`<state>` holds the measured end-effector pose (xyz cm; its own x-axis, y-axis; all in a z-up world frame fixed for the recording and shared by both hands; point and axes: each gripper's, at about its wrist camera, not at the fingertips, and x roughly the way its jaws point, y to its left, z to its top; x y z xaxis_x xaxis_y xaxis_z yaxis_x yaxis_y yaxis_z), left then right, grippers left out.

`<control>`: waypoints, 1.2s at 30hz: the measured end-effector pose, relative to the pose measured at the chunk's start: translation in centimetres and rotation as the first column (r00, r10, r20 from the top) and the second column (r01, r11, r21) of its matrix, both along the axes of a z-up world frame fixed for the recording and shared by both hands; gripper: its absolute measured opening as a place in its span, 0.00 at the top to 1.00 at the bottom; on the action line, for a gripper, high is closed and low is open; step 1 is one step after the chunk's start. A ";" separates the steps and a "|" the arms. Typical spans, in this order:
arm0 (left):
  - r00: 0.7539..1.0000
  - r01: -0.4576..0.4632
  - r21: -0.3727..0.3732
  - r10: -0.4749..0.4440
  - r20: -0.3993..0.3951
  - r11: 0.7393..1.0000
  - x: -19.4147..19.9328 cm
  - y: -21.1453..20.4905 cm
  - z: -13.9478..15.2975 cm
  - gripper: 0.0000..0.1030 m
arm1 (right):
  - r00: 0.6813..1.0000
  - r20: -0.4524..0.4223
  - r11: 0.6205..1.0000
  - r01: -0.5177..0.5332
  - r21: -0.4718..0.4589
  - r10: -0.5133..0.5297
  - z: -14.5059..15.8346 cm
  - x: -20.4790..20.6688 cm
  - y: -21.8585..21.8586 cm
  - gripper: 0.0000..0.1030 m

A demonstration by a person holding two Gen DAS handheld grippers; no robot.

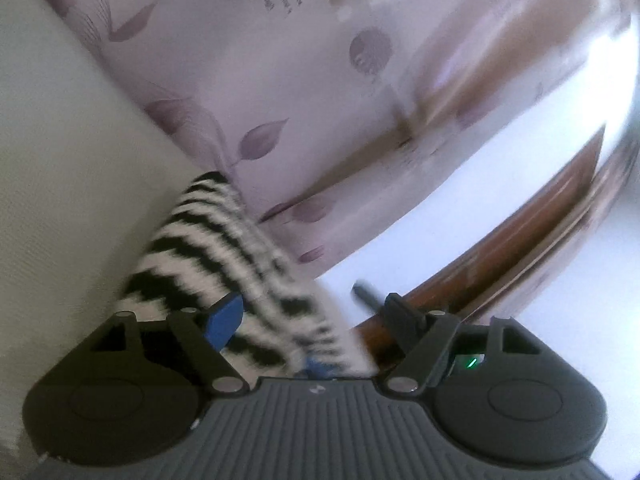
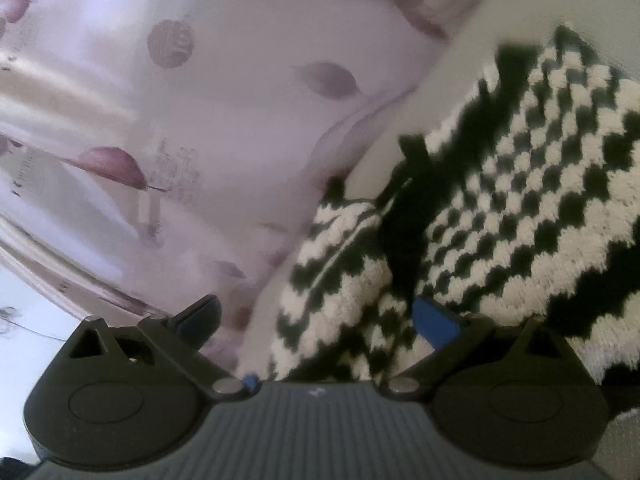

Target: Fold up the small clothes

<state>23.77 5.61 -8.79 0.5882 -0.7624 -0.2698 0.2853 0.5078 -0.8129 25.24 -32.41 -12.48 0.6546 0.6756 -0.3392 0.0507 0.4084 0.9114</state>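
The left gripper is standing with its jaws spread, a blue pad showing on its left finger, and a fuzzy black-and-white knit garment is lying between the jaws, draped from the white surface toward the gripper's body; the picture is too blurred to show whether either pad is pressing on it. Behind the garment a pale purple curtain printed with leaves and lines of text is hanging, and a brown wooden rail is curving past on the right. In the right wrist view, the right gripper is holding its jaws wide apart, gripping nothing. The same garment, checkered here, is lying bunched on the white surface ahead and to the right, its folded corner reaching down between the two fingers, with the blue-padded right finger lying over the knit. The curtain is filling the left of this view.
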 end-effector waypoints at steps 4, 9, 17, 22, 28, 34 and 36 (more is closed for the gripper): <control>0.997 0.010 0.070 -0.015 0.077 0.998 -1.2 0.0 -0.6 0.39 | 0.999 -0.048 0.998 -0.026 -0.061 0.023 -0.4 1.0 1.1 0.47; 0.988 0.009 0.133 -0.030 0.155 0.991 -2.1 -0.8 -0.2 0.37 | 0.998 -0.049 0.993 -0.039 -0.112 0.034 0.0 1.7 2.3 0.50; 0.970 -0.087 0.197 0.038 0.242 0.977 -3.8 -0.7 0.6 0.19 | 0.996 0.010 0.942 -0.080 -0.325 0.088 1.3 2.6 5.5 0.74; 0.893 -0.388 0.219 0.306 0.330 0.896 -6.1 1.7 1.6 0.00 | 0.989 0.125 0.921 -0.027 -0.389 0.082 4.5 2.4 3.9 0.83; 0.909 -0.397 0.246 0.341 0.240 0.884 -5.5 2.1 0.5 0.00 | 0.981 0.187 0.881 0.039 -0.471 0.056 8.3 2.6 -1.0 0.84; 0.932 -0.321 0.328 0.235 0.275 0.888 -5.1 0.1 0.6 0.00 | 0.990 0.137 0.813 0.062 -0.578 0.021 7.3 2.2 -7.2 0.84; 0.937 -0.297 0.353 0.200 0.286 0.887 -5.0 -0.7 0.6 0.00 | 0.993 0.115 0.804 0.066 -0.591 0.002 6.1 2.2 -8.7 0.85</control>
<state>18.74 4.90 -8.23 0.8273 -0.4462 -0.3412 0.2654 0.8459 -0.4626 27.42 -41.13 -6.38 0.7269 0.3432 -0.5948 -0.0079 0.8703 0.4925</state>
